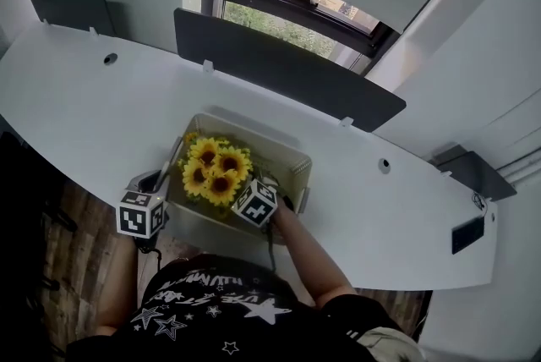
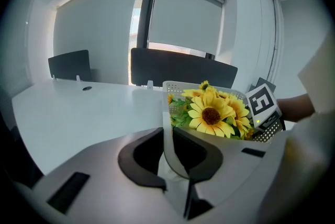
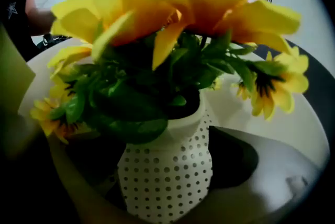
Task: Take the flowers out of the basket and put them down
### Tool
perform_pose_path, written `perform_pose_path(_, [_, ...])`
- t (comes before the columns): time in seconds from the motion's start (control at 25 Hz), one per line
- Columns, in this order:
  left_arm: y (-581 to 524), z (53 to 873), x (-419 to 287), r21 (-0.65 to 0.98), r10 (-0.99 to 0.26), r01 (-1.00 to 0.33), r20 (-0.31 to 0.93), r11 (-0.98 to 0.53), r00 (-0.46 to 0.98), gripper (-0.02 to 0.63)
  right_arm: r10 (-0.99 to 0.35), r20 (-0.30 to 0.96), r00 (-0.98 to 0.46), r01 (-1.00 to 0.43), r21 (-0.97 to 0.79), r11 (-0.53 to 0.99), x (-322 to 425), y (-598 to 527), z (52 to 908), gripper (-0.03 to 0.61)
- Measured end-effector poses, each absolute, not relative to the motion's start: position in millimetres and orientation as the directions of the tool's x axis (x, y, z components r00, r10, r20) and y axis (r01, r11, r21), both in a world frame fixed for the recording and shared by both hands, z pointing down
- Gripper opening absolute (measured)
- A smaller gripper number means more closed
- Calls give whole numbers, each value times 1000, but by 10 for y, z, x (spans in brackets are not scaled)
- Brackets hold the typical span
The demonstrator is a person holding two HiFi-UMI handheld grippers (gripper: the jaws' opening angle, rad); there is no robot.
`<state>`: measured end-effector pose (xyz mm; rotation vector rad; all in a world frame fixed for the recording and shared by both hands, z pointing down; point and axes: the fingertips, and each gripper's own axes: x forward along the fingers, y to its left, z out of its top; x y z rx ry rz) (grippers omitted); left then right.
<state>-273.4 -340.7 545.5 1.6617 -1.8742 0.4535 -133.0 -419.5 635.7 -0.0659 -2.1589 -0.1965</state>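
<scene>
A bunch of yellow sunflowers (image 1: 217,170) stands in a white perforated basket (image 1: 287,156) near the front edge of the white desk (image 1: 84,106). My left gripper (image 1: 166,187) is at the basket's left end. In the left gripper view its jaws (image 2: 168,152) are shut on the basket's thin wall (image 2: 180,87), with the sunflowers (image 2: 212,113) just beyond. My right gripper (image 1: 243,193) reaches down into the basket beside the blooms. The right gripper view shows the flowers (image 3: 172,3) in a white dotted vase (image 3: 157,186). That vase stands between the open jaws of the right gripper (image 3: 172,165).
Dark divider panels (image 1: 279,68) line the desk's far edge, with a window (image 1: 296,13) behind. Two cable holes (image 1: 110,58) (image 1: 384,165) sit in the desktop. Wooden floor (image 1: 76,225) shows at the front left. The person's body is close to the desk's front edge.
</scene>
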Motion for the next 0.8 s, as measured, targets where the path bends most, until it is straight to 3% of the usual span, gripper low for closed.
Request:
perform_pose_path(0.12, [-3413, 5455, -2737, 123, -778, -976, 626, 180, -65, 55, -37, 801, -597, 112, 128, 985, -1345, -4283, 6372, 491])
perform_pose_path(0.36, [-3398, 5466, -2743, 102, -776, -971, 621, 218, -109, 51, 45, 700, -713, 160, 100, 982, -1544, -4178, 6251, 494])
perform_pose_path(0.56, [-3419, 5463, -2739, 95, -779, -972, 616, 216, -113, 52, 61, 717, -694, 217, 127, 968, -1673, -4070, 6401, 557])
perform_pose_path(0.8, [-3383, 5463, -2712, 102, -783, -971, 613, 214, -108, 51, 65, 677, -733, 211, 136, 968, -1831, -4023, 6394, 558])
